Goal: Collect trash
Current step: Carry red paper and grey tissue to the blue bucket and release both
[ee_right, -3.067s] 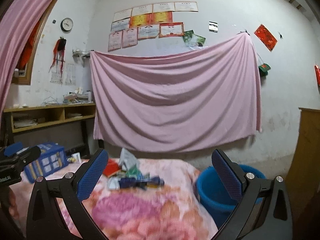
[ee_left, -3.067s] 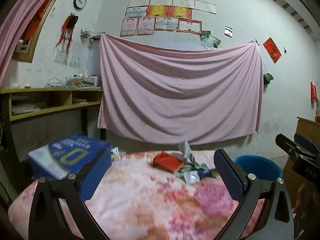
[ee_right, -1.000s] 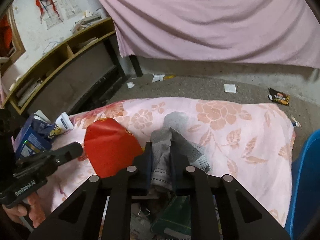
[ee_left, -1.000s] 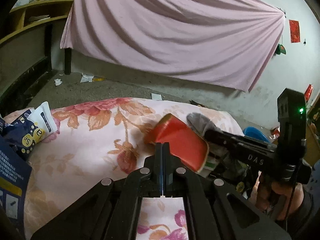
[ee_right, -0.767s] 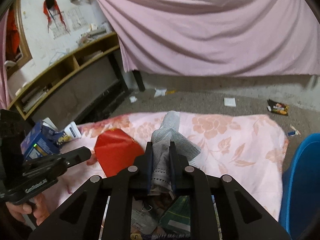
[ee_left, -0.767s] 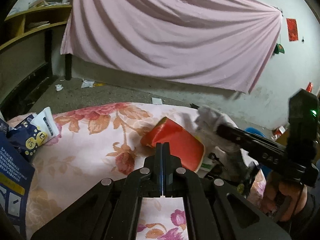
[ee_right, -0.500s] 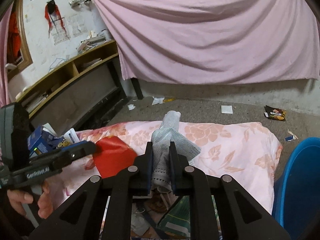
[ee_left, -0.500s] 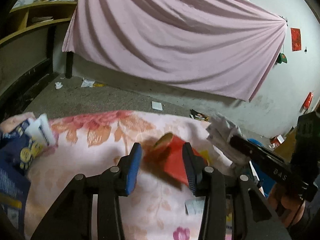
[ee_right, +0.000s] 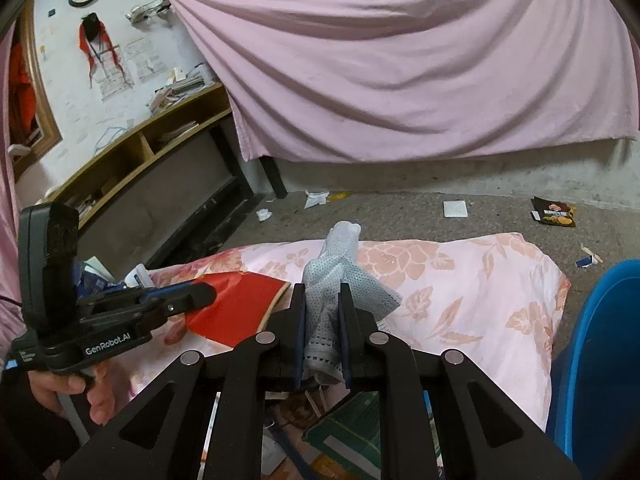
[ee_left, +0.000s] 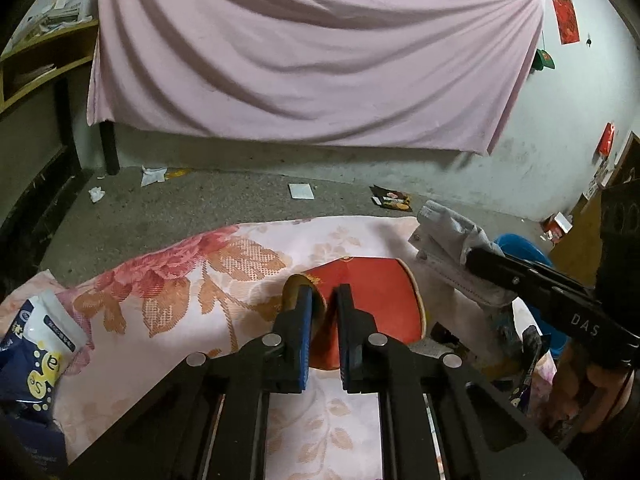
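Left wrist view: the left gripper [ee_left: 322, 300], jaws closing, has the curled edge of a flat red paper envelope [ee_left: 372, 296] between its pads on the pink floral bedspread [ee_left: 192, 280]. Right wrist view: the right gripper [ee_right: 322, 316] is clamped on a crumpled grey perforated cloth [ee_right: 340, 268], lifted off the bed, w/ the round blue plastic bin [ee_right: 600, 340] just to its right. Judging by this, collection is early: nothing binned yet; a green packet [ee_right: 352, 440] & other wrappers remain below, plus scraps on the floor.
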A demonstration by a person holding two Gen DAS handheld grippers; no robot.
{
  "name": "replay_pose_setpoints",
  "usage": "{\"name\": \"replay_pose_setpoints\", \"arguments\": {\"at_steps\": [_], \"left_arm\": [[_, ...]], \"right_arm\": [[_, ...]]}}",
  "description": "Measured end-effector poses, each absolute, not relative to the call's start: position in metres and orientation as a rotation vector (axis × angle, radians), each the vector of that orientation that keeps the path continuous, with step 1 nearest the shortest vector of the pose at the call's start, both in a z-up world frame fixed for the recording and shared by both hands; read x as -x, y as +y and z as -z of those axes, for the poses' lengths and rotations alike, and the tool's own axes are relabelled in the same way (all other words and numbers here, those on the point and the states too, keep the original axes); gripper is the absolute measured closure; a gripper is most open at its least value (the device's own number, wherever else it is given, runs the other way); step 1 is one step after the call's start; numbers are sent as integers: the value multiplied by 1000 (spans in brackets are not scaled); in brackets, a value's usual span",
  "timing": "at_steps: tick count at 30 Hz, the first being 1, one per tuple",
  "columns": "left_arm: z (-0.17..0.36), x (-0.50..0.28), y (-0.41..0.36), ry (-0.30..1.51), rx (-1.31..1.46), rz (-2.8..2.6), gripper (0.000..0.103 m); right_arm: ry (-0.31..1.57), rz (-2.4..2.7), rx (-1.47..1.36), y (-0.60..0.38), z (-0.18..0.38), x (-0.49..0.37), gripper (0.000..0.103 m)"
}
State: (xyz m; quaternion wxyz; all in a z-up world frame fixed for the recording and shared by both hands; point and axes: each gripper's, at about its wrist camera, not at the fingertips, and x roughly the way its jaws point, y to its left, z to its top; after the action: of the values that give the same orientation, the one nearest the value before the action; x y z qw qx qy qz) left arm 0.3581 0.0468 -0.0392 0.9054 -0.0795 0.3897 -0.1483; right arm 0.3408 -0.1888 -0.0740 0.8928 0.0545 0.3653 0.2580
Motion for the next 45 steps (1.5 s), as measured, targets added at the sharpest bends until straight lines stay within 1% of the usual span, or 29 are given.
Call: {"name": "replay_pose_setpoints", "arguments": {"at_steps": [3,5,8,10,15,18,23,27,30,33,36,40,45], "left_arm": [[33,-347,48,753,168,280,95],[20,-332,47,673,190,275,95],[-3,-312,43,562,222,276,95],[-21,-299,34,487,217,285,95],[-68,-266,0,292,214,333,95],[-92,-252,-26,190,221,366,94],[-117,-231,-75,58,216,422,94],[-120,-221,-117,-18,187,452,94],[-115,-221,-150,-18,177,466,94],[-108,-228,-184,41,172,487,94],[-96,-244,-211,143,157,481,94],[-78,-270,-244,303,118,471,94],[-57,-298,-262,453,134,457,94]], "right_arm": [[724,-527,-111,-193,69,-334,91],[675,-530,-121,-198,60,-327,91],[551,-541,-138,-210,37,-310,91],[432,-525,-122,-220,16,-290,91],[190,-482,-104,-253,-30,-246,91],[82,-432,-103,-278,-51,-224,91],[-17,-362,-98,-319,-71,-203,91],[-68,-278,-80,-348,-74,-189,90],[-64,-212,-74,-371,-67,-188,90],[-21,-166,-88,-388,-56,-196,90],[51,-118,-87,-406,-41,-206,90],[200,-86,-144,-427,-10,-228,90],[357,-79,-205,-441,22,-248,90]]}}
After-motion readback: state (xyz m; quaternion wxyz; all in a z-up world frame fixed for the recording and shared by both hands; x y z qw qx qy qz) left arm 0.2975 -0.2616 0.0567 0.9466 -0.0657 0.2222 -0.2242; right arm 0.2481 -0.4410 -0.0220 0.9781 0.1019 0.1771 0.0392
